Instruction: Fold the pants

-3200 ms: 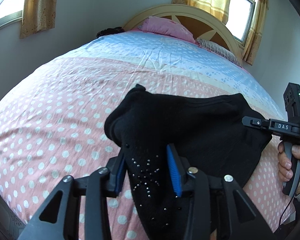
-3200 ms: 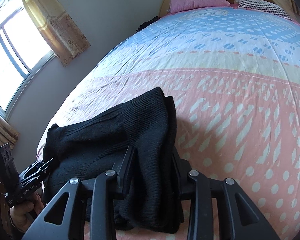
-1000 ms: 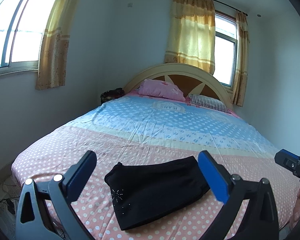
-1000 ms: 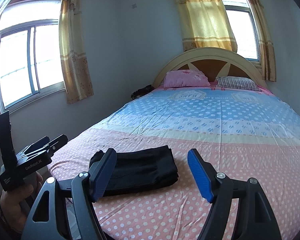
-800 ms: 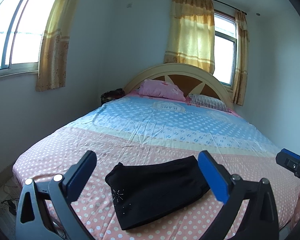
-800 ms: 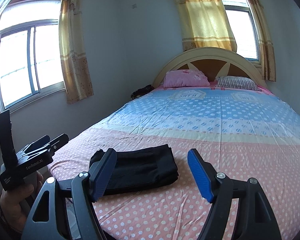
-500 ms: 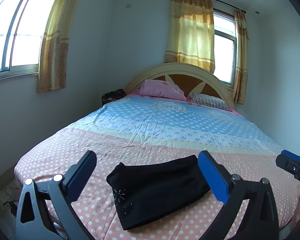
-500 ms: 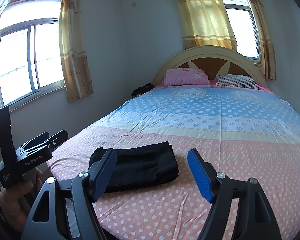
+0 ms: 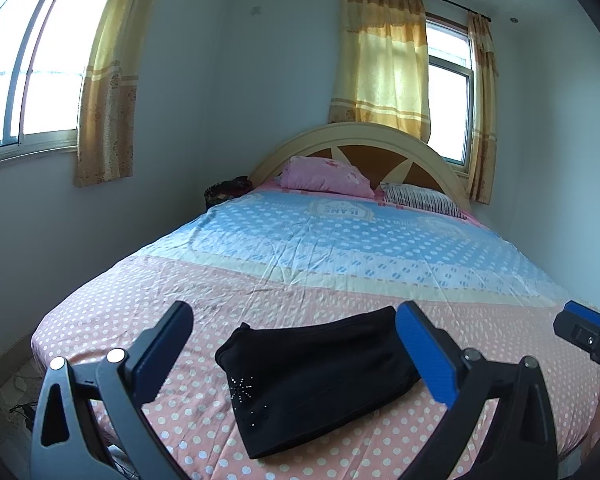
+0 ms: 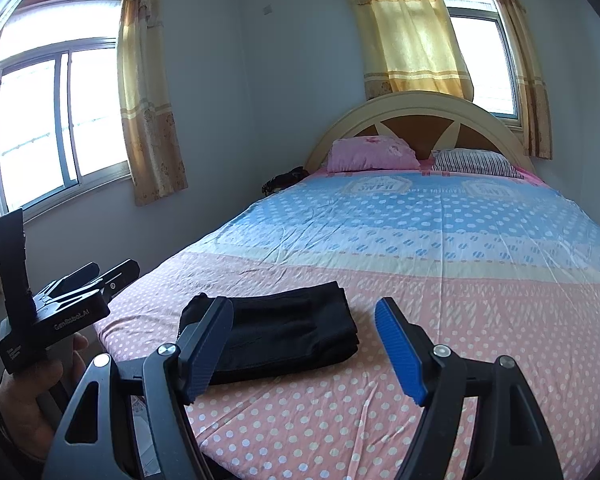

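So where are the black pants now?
The black pants lie folded on the pink dotted end of the bed, near its foot, in both wrist views.

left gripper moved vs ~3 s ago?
Yes. It was closed on the black pants then; now the left gripper stands open and pulled back toward the foot of the bed, with pants lying folded on the sheet.

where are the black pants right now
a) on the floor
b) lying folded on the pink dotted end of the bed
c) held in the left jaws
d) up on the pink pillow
b, the pants lie folded on the pink dotted end of the bed, with both sets of jaws open and clear of them.
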`<state>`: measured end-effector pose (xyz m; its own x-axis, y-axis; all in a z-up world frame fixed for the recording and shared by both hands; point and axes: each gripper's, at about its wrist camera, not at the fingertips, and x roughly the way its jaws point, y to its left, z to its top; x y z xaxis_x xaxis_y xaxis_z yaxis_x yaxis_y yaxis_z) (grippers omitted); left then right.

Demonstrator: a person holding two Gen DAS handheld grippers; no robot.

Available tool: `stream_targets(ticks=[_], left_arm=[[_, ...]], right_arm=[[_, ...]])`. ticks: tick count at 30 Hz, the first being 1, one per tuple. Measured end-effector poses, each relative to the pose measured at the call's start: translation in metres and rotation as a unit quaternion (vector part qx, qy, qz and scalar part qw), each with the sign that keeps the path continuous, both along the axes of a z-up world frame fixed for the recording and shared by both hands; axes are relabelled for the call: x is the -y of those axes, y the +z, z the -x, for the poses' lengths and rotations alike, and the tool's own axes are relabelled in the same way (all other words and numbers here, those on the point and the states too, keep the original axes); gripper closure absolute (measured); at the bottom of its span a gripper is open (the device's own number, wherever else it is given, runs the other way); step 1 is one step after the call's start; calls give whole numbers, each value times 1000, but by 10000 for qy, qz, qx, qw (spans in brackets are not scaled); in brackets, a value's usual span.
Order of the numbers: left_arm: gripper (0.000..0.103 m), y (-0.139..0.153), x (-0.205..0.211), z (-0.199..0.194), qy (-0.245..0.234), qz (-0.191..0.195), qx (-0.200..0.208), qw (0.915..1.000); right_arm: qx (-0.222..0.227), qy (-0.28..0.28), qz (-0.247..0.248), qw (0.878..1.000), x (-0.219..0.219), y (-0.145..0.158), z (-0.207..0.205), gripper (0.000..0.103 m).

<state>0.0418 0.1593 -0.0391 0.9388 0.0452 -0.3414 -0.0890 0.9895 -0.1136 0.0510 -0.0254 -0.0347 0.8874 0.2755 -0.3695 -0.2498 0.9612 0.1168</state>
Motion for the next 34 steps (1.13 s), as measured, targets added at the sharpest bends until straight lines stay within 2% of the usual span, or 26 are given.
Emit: stream_targets(ticks=[9, 34], left_arm=[[0, 4, 8, 1, 60, -266, 4, 9996], [0, -7, 6, -4, 227, -397, -105, 9989]], right_arm=[[30, -14, 48, 10000, -2, -2, 1, 28], [-105, -41, 81, 9999, -2, -11, 0, 28]])
